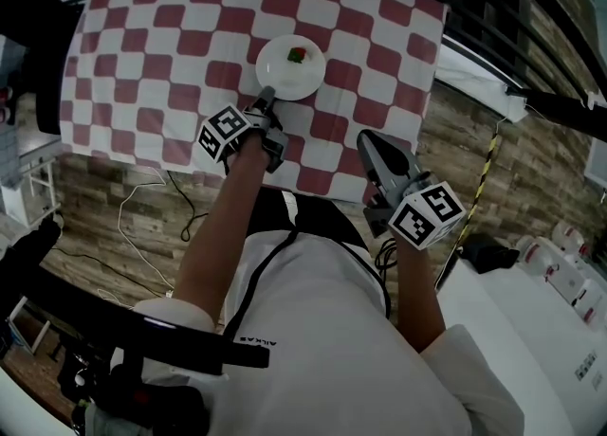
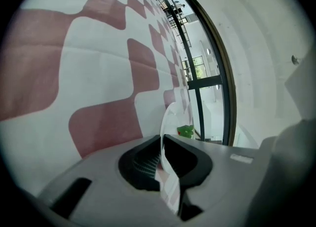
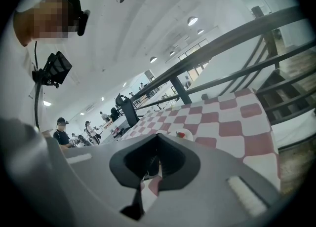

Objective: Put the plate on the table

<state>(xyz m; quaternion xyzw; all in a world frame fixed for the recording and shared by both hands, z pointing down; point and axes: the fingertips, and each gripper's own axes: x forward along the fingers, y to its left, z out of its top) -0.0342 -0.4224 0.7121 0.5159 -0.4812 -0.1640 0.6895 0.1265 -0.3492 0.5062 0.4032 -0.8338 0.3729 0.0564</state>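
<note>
Checkered table (image 1: 142, 45) filling upper frame. Plate (image 1: 277, 72) carrying morsel (image 1: 300, 55), resting upper centre. Left gripper (image 1: 266, 96) pinching plate's near rim. Right gripper (image 1: 368, 140) hanging lower right, jaws pressed together, empty. Placing seemingly finishing; next move calling for gentle release.

The table (image 1: 142, 45) runs off the top of the head view, so its far edge is cut off. The left gripper (image 1: 266, 96) covers the near rim of the plate (image 1: 285, 72). The red-and-green morsel (image 1: 300, 55) on it is too small to name. In the right gripper view, only a sliver of the plate shows above the right gripper (image 3: 157, 137).
</note>
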